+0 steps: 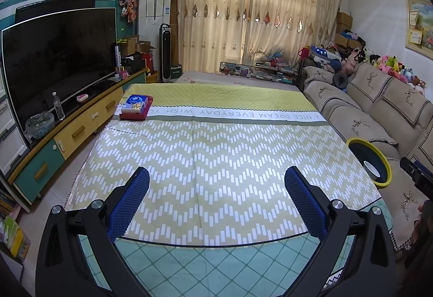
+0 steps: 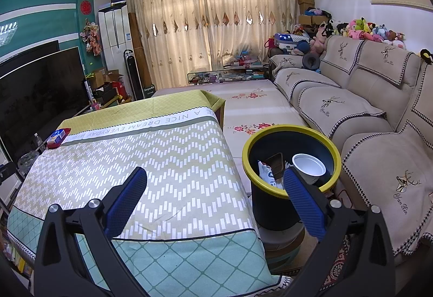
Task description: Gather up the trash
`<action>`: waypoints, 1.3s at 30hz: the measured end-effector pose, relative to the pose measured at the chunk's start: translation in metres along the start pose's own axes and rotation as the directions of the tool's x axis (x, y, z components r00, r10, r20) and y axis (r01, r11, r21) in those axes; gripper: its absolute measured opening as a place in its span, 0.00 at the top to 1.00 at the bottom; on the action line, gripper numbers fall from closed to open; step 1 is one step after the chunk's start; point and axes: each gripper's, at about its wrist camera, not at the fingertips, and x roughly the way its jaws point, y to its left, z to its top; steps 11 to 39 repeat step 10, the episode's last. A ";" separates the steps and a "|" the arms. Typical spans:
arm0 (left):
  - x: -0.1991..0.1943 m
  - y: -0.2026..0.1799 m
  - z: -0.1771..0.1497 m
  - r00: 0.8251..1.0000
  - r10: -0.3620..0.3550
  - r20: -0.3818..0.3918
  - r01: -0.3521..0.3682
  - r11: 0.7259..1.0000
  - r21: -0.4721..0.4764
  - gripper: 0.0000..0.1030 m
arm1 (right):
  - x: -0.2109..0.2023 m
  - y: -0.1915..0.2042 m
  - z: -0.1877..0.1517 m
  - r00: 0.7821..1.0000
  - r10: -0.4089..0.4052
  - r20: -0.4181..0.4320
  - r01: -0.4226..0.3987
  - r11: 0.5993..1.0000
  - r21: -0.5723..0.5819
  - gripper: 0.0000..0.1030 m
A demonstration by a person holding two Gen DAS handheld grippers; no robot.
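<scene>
The big table (image 1: pixel 216 156) with its zigzag cloth is almost bare. The trash bin (image 2: pixel 273 205) stands just beside the table's right edge, low down, likely so trash drops in easily. A white cup (image 2: pixel 308 165) and a wrapper (image 2: pixel 266 175) lie inside the bin. A red tissue box (image 1: pixel 135 107) sits at the table's far left corner. The left gripper (image 1: pixel 216 183) and right gripper (image 2: pixel 215 186) are both spread wide and hold nothing, with lots of free room above the table.

We see bin (image 2: pixel 291 161) partly hidden behind right gripper (image 2: pixel 215 190) finger; wrapper (image 2: pixel 266 175) print too small to read. Bin bottom out of sight. In left view, bin (image 1: pixel 384 170) half hidden by worktop (image 1: pixel 216 161) edge.
</scene>
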 end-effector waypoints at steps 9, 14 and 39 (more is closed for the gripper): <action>0.066 0.015 0.018 0.994 0.034 -0.107 -0.033 0.999 0.010 0.05 | 0.055 0.026 0.029 0.989 0.125 -0.084 -0.131 0.989 -0.063 0.07; 0.081 0.018 0.022 0.992 0.057 -0.114 -0.055 0.998 0.028 0.05 | 0.072 0.036 0.033 0.987 0.121 -0.107 -0.132 0.987 -0.093 0.07; 0.081 0.018 0.022 0.992 0.057 -0.114 -0.055 0.998 0.028 0.05 | 0.072 0.036 0.033 0.987 0.121 -0.107 -0.132 0.987 -0.093 0.07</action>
